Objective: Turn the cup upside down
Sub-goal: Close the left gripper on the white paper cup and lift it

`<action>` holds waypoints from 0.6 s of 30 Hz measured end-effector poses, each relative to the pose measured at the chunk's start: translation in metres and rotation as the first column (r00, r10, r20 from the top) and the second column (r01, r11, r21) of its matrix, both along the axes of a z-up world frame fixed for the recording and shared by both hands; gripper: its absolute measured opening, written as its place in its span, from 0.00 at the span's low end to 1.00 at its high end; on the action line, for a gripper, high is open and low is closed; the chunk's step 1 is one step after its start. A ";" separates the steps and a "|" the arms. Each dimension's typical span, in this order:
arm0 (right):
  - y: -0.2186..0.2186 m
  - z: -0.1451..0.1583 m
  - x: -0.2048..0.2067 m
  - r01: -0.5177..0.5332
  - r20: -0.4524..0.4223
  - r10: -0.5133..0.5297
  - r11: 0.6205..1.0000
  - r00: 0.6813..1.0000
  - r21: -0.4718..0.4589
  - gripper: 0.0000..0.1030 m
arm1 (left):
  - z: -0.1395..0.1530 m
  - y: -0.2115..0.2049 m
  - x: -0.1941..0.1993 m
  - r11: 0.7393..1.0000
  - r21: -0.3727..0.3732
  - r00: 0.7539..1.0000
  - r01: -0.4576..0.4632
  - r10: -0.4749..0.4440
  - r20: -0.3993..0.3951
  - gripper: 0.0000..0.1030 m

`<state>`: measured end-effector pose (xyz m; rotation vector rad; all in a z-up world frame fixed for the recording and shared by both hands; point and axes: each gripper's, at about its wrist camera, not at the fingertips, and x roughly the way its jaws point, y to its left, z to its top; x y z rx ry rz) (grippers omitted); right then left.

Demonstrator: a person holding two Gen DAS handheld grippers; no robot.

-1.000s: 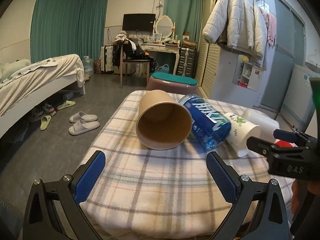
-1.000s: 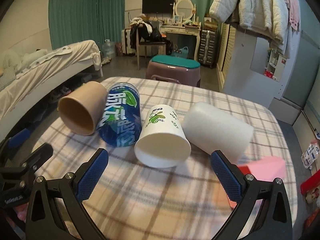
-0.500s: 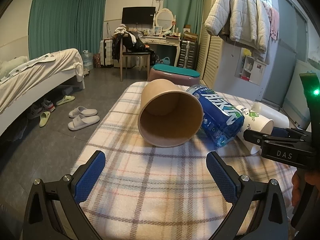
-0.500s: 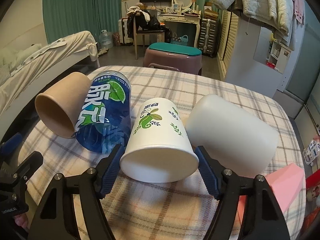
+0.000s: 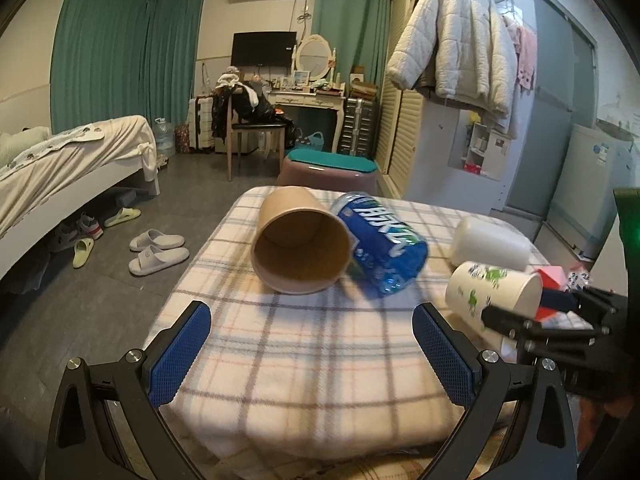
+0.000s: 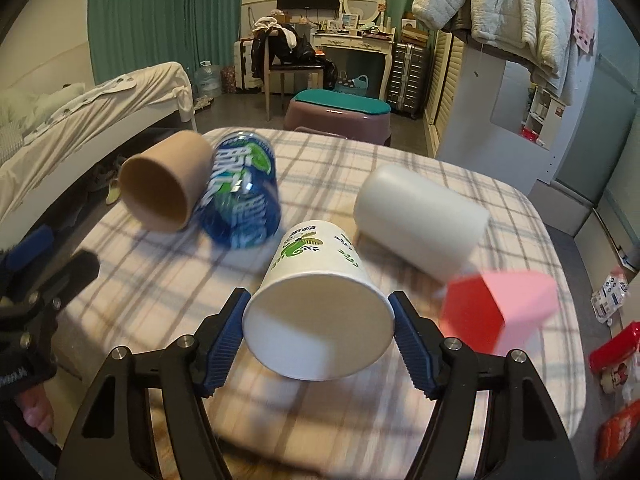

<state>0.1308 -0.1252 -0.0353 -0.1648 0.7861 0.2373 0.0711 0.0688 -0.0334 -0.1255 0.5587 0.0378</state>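
Plaid cloth in cream with grey and peach lines covers the small table, its near edge folded thick. On it lie four vessels on their sides: a brown cup touching a blue can at the left, a printed white cup in the middle, and a plain white tumbler to its right. A red-and-pink box sits near the right edge.

The right gripper has both blue pads pressed to the white cup's rim, mouth toward the camera; the left view shows this cup tilted and raised off the cloth. The left gripper hangs spread wide and empty over the near cloth, short of the brown cup.

Beyond the table stands a purple stool with a teal top. A bed runs along the left wall, slippers on the grey floor beside it. Green curtains, a dresser with an oval mirror, and a white jacket hung on the wardrobe fill the back.
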 end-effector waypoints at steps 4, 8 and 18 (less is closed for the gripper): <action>-0.002 -0.004 -0.027 0.004 -0.009 -0.004 1.000 1.000 -0.009 0.68 | 0.004 -0.008 -0.010 1.000 -0.003 1.000 0.017 -0.017 -0.002 1.00; -0.003 -0.011 -0.042 0.008 -0.029 -0.009 1.000 1.000 -0.009 0.68 | 0.007 -0.012 -0.017 1.000 0.001 1.000 0.027 -0.027 -0.004 1.00; -0.006 -0.015 -0.046 0.005 -0.046 -0.005 1.000 0.999 0.009 0.75 | 0.010 -0.020 -0.021 1.000 0.011 0.999 0.022 -0.022 -0.034 1.00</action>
